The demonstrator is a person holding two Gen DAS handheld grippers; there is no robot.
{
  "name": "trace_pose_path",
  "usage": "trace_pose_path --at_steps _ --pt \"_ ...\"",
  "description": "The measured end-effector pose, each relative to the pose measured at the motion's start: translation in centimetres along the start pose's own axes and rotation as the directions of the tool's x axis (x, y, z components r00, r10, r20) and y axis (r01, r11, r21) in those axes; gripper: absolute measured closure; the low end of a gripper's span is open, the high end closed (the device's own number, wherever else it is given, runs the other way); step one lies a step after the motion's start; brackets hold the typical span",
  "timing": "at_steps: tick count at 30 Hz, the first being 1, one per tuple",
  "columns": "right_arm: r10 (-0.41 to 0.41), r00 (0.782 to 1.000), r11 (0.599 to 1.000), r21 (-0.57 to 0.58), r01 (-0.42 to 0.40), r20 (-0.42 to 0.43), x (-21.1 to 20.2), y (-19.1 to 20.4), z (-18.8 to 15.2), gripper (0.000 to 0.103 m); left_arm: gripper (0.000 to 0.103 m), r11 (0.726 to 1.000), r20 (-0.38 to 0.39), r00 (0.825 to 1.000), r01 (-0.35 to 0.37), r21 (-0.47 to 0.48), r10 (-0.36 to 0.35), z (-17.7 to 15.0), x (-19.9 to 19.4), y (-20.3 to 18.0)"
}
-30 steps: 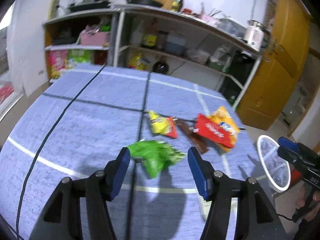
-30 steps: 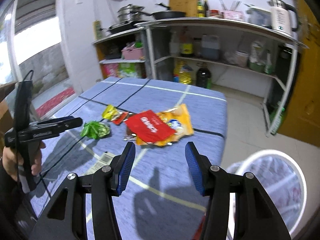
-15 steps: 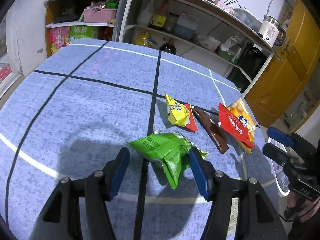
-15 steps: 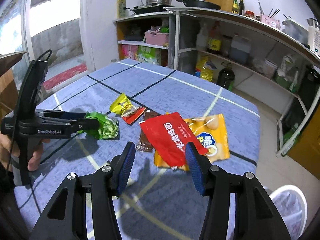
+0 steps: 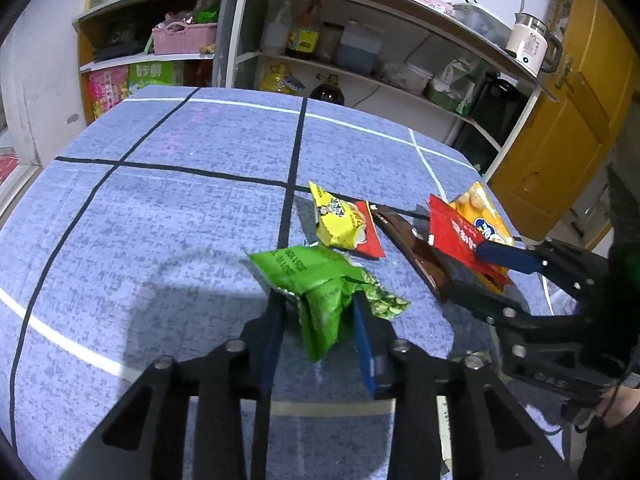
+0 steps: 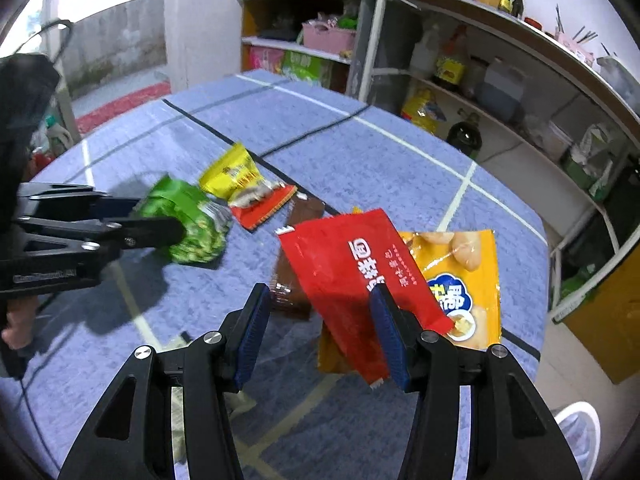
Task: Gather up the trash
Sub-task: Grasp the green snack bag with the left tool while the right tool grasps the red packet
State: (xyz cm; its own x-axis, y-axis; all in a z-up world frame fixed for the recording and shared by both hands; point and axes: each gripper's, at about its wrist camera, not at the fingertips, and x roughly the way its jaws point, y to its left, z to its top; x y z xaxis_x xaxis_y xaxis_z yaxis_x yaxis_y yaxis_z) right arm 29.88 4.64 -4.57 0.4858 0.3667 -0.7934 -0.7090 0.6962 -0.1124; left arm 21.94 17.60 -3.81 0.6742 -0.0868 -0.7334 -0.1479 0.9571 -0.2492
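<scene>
A crumpled green wrapper (image 5: 320, 284) lies on the blue tablecloth (image 5: 160, 220). My left gripper (image 5: 318, 320) has closed on it from both sides; it also shows in the right wrist view (image 6: 184, 220). My right gripper (image 6: 320, 320) is open, its fingers astride the near end of a red packet (image 6: 352, 272) that lies over an orange snack bag (image 6: 464, 276). A yellow packet (image 5: 340, 220) and a brown wrapper (image 5: 416, 252) lie between them.
A white-rimmed trash bin (image 6: 580, 428) stands on the floor off the table's right edge. Kitchen shelves (image 5: 360, 52) with bottles and tubs stand behind the table. A yellow door (image 5: 568, 128) is at the right. A paper slip (image 6: 208, 396) lies under my right gripper.
My left gripper has moved onto the green wrapper and closed on it. My right gripper has moved forward over the table to the red packet, still open.
</scene>
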Motion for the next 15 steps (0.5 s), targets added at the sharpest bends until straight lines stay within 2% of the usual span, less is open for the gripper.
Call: trace_pose_path --at_steps 2,3,4,5,6,10,15 --pt "0.031 1.000 0.998 0.058 -0.031 0.000 0.0 -0.8 0.1 0.054 0.077 1.000 0.000 1.000 0.006 0.000 -0.006 0.0 -0.1 0.0" --pt "0.051 0.999 0.995 0.083 -0.051 0.006 -0.1 -1.2 0.2 0.067 0.078 1.000 0.001 1.000 0.008 0.003 -0.008 0.0 -0.1 0.0" --pt "0.065 0.998 0.993 0.102 -0.066 0.013 -0.3 -1.5 0.3 0.073 0.078 1.000 0.002 1.000 0.009 0.006 -0.009 0.0 -0.1 0.0" --pt "0.068 0.998 0.991 0.114 -0.070 0.015 -0.4 -1.7 0.4 0.087 0.078 1.000 0.003 1.000 0.008 0.008 -0.008 0.0 -0.1 0.0" --pt "0.062 0.998 0.991 0.117 -0.063 0.011 -0.3 -1.7 0.3 0.096 0.078 1.000 0.003 1.000 0.007 0.010 -0.007 -0.1 -0.2 0.0" --pt "0.061 0.998 0.989 0.136 -0.062 0.014 -0.6 -1.5 0.1 0.097 0.079 1.000 0.003 1.000 0.008 0.009 -0.008 -0.2 -0.3 0.0" --pt "0.061 0.996 0.986 0.150 -0.070 0.062 -2.6 -1.7 0.2 0.100 0.079 1.000 0.008 1.000 0.003 0.012 -0.003 -0.4 -0.7 0.0"
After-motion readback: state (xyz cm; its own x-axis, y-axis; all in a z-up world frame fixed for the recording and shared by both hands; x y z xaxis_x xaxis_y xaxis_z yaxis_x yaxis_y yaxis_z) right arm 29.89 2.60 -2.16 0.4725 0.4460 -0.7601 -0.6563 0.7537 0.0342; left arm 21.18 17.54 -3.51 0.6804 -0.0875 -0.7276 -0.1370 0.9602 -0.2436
